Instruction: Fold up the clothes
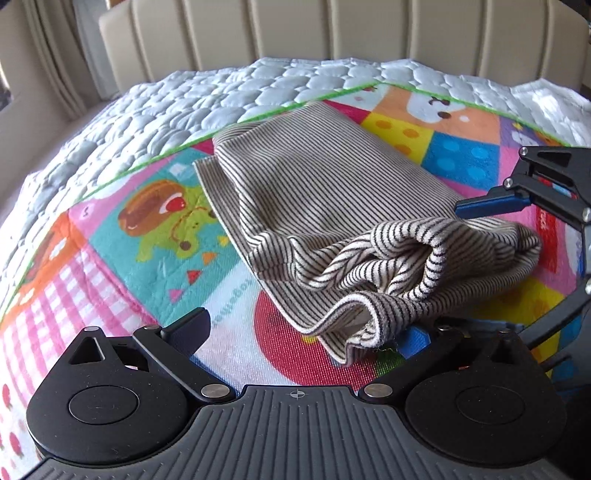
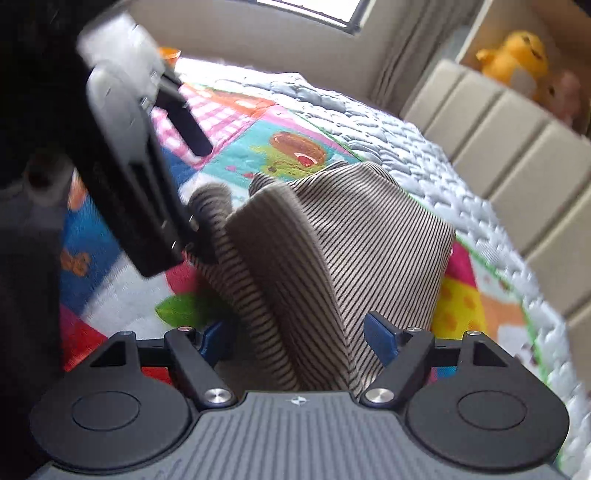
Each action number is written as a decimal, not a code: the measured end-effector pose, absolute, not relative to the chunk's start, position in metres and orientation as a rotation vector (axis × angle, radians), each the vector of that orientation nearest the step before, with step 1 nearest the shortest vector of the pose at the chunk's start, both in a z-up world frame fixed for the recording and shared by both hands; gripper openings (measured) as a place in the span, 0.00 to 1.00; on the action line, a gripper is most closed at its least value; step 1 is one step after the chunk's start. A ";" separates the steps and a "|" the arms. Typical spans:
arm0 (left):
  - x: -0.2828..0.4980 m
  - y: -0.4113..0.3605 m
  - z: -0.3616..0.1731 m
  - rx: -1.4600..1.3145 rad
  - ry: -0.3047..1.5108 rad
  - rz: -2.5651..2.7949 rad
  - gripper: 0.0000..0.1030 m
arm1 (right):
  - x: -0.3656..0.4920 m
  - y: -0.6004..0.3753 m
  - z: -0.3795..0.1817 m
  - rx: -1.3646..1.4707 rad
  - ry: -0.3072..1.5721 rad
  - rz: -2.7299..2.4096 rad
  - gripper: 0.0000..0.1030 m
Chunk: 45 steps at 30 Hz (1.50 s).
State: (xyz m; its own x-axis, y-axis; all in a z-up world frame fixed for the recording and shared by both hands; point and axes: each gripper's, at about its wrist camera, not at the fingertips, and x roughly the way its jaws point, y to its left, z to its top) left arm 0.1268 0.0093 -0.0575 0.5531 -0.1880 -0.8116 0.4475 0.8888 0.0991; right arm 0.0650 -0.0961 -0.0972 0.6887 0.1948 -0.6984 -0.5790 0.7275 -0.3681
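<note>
A beige garment with thin dark stripes (image 1: 325,192) lies partly folded on a colourful cartoon mat (image 1: 147,236). Its near end is bunched and rolled. My left gripper (image 1: 306,332) is open, its jaws wide apart; the garment's near hem hangs between them and lies against the right finger. My right gripper (image 2: 299,332) is open too, with blue pads (image 2: 380,338) on either side of the garment (image 2: 332,251), which rises between them. The right gripper also shows at the right edge of the left wrist view (image 1: 517,203), above the bunched end. The left gripper shows blurred in the right wrist view (image 2: 140,166).
The mat lies on a white quilted bed cover (image 1: 184,103). A beige padded headboard (image 1: 332,29) stands behind it. Curtains hang at the left. Yellow and pink plush toys (image 2: 517,55) sit on a shelf past the headboard.
</note>
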 end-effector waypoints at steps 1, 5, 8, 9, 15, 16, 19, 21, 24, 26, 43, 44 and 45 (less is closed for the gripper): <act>0.128 0.011 -0.058 0.294 0.917 -0.382 1.00 | 0.065 -0.092 -0.101 -0.662 0.678 0.463 0.75; 0.134 0.017 -0.058 0.222 0.938 -0.379 1.00 | 0.068 -0.079 -0.113 -0.796 0.634 0.441 0.72; 0.137 0.023 -0.054 0.172 0.928 -0.380 1.00 | 0.078 -0.074 -0.106 -0.804 0.637 0.431 0.44; 0.138 0.026 -0.051 0.158 0.915 -0.382 1.00 | 0.082 -0.073 -0.101 -0.810 0.647 0.435 0.37; 0.146 0.082 -0.020 -0.148 0.822 -0.341 1.00 | 0.082 -0.075 -0.066 -0.975 0.668 0.500 0.28; 0.151 0.091 -0.019 -0.203 0.822 -0.319 1.00 | 0.076 -0.076 -0.062 -1.013 0.676 0.524 0.27; 0.170 0.088 -0.028 -0.166 0.863 -0.259 1.00 | 0.051 -0.076 -0.055 -1.104 0.744 0.639 0.27; 0.183 0.071 -0.038 -0.070 0.891 -0.275 1.00 | 0.031 -0.077 -0.051 -1.161 0.785 0.713 0.27; 0.197 0.046 -0.055 0.048 0.917 -0.323 0.99 | 0.016 -0.077 -0.035 -1.211 0.834 0.799 0.27; 0.204 0.034 -0.066 0.115 0.925 -0.343 0.99 | 0.017 -0.077 -0.021 -1.254 0.849 0.846 0.27; 0.197 0.105 -0.026 -0.171 0.808 -0.408 1.00 | 0.191 -0.068 -0.060 -1.345 0.749 0.834 0.48; 0.197 0.101 -0.027 -0.189 0.815 -0.455 1.00 | 0.192 -0.070 -0.058 -1.324 0.745 0.825 0.50; 0.197 0.094 -0.029 -0.191 0.825 -0.493 1.00 | 0.194 -0.074 -0.052 -1.290 0.742 0.811 0.53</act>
State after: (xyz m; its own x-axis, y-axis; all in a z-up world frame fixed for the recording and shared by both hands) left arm 0.1966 0.0941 -0.0289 0.5741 -0.4905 -0.6557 0.3455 0.8711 -0.3491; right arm 0.1942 -0.0736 -0.0518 0.5277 0.1004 -0.8435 -0.8491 0.0915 -0.5203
